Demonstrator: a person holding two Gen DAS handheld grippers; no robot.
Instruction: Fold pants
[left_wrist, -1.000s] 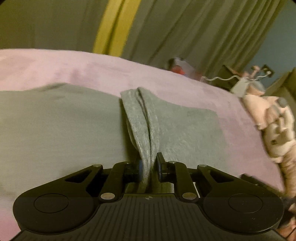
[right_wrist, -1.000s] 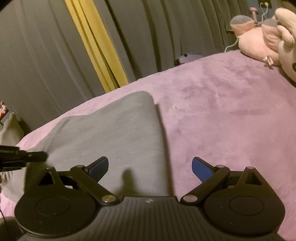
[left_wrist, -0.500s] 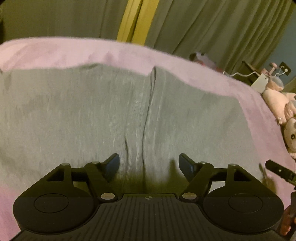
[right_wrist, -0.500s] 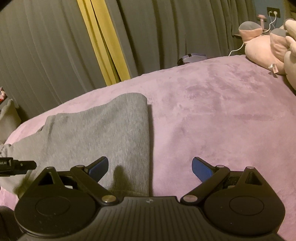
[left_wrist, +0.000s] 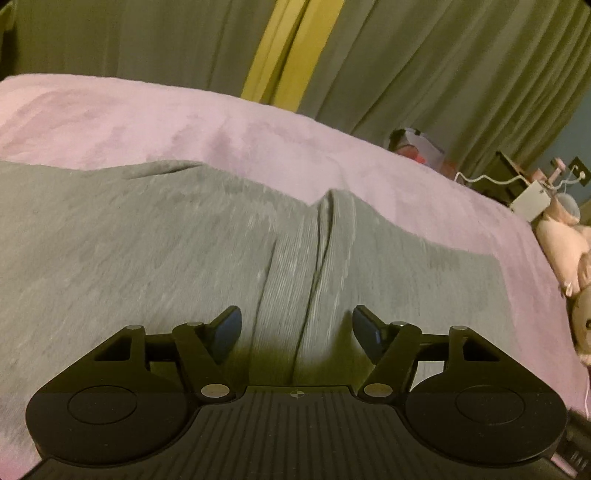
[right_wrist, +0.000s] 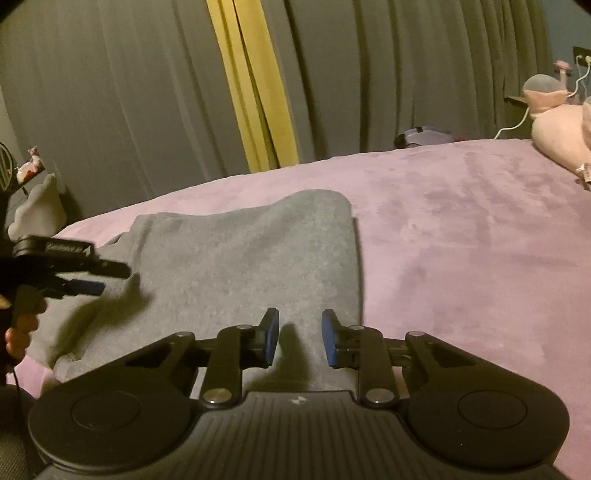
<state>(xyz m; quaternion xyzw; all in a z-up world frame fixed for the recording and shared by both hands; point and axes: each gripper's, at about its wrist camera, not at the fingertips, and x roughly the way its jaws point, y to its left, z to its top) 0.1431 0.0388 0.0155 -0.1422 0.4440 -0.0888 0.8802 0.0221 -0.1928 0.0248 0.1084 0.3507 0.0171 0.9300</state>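
Observation:
The grey pants lie folded on a pink bed cover. A raised crease runs down the fabric in the left wrist view. My left gripper is open and empty, its fingers on either side of that crease, just above the cloth. In the right wrist view the pants lie as a folded stack with a rounded far corner. My right gripper hovers over the stack's near right edge, jaws partly closed with a narrow gap and nothing between them. The left gripper shows at the far left.
Grey curtains with a yellow strip hang behind the bed. Pink plush toys lie at the right on the bed cover. A charger cable and small items sit on a stand past the bed's far right.
My left gripper let go of the pants fold and opened, then drew back slightly. My right gripper's jaws narrowed from wide open and shifted left over the pants' edge.

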